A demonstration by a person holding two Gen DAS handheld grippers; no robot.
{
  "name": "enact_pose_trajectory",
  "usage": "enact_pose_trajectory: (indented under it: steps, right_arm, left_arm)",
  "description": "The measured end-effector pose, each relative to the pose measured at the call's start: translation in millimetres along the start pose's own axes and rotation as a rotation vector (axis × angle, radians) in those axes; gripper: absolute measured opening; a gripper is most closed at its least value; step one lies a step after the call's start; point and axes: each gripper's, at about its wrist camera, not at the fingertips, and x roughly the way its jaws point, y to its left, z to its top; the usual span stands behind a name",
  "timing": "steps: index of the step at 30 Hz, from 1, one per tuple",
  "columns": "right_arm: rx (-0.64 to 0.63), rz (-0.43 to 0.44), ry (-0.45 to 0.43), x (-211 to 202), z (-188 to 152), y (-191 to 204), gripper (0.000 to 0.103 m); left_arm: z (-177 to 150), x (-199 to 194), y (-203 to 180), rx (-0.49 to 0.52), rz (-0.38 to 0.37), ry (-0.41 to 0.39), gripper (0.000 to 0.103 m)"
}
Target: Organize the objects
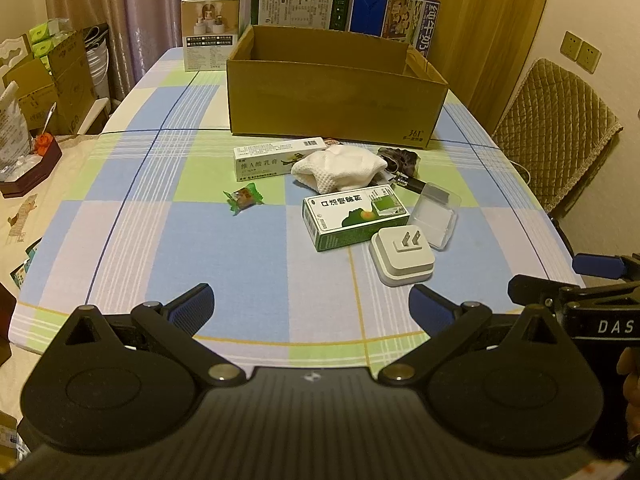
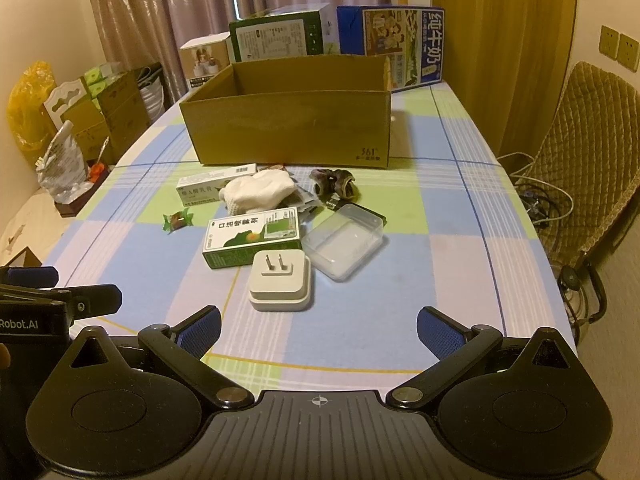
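An open cardboard box [image 1: 336,100] [image 2: 292,128] stands at the back of the checked table. In front of it lie a long white ointment carton [image 1: 276,158] [image 2: 208,188], a white cloth [image 1: 340,170] [image 2: 258,194], a green-wrapped candy [image 1: 243,198] [image 2: 177,220], a green-and-white medicine box [image 1: 354,216] [image 2: 252,238], a white plug adapter [image 1: 402,256] [image 2: 280,280], a clear plastic case [image 1: 436,214] [image 2: 344,240] and a dark bundle [image 1: 400,158] [image 2: 334,184]. My left gripper [image 1: 312,308] and right gripper [image 2: 318,332] both hover open near the front edge, holding nothing.
Behind the cardboard box stand a small white carton [image 1: 212,32], a green carton [image 1: 298,2] and a blue milk carton [image 1: 394,16]. A quilted chair [image 2: 588,160] with cables sits to the right. Stacked boxes [image 1: 60,80] crowd the left.
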Motion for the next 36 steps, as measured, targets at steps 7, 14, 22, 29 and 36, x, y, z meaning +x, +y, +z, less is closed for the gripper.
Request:
enact_pose_trajectory:
  steps: [7, 14, 22, 29, 36]
  right_arm:
    - [-0.005, 0.005, 0.006, 3, -3, -1, 0.101]
    - [-0.004, 0.009, 0.011, 6, -5, -1, 0.101]
    - [-0.008, 0.014, 0.022, 19, -7, -1, 0.101]
    - [-0.039, 0.049, 0.044, 42, -5, 6, 0.101]
    - [-0.045, 0.061, 0.053, 70, 0, 13, 0.101]
  left_arm:
    - [-2, 1, 2, -0.005, 0.004, 0.006, 0.102]
    - [-3, 4, 3, -0.005, 0.0, 0.017, 0.102]
    - [5, 18, 16, -0.013, -0.014, 0.047, 0.102]
    - [21, 37, 27, 0.056, -0.028, 0.03, 0.102]
    - [40, 65, 37, 0.168, -0.051, 0.041, 0.101]
